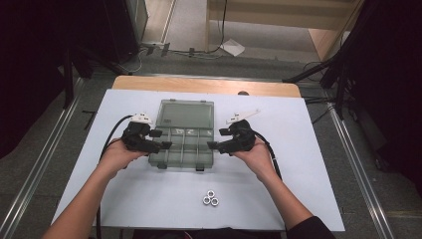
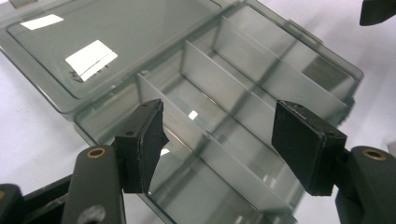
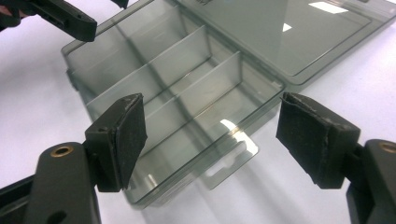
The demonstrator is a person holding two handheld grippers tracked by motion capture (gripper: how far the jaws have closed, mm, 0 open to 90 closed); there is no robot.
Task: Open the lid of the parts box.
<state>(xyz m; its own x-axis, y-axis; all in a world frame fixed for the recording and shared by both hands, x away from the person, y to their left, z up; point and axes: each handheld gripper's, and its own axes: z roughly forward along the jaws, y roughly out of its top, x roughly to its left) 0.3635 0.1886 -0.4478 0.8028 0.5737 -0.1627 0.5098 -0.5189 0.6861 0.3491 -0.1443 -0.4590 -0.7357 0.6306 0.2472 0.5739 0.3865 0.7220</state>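
A smoky clear plastic compartment box lies open on the white table, its lid folded flat behind it. Its divided compartments look empty. My left gripper hovers at the box's left edge, open, its pads apart above the near compartments and pressing on nothing. My right gripper is at the box's right side, also open, with the box corner and its latch tab seen between the wide pads. Neither gripper holds anything.
Three metal nuts lie clustered on the white table in front of the box, between the person's forearms. A wooden strip borders the table's far edge. Cables trail from both grippers toward the near edge.
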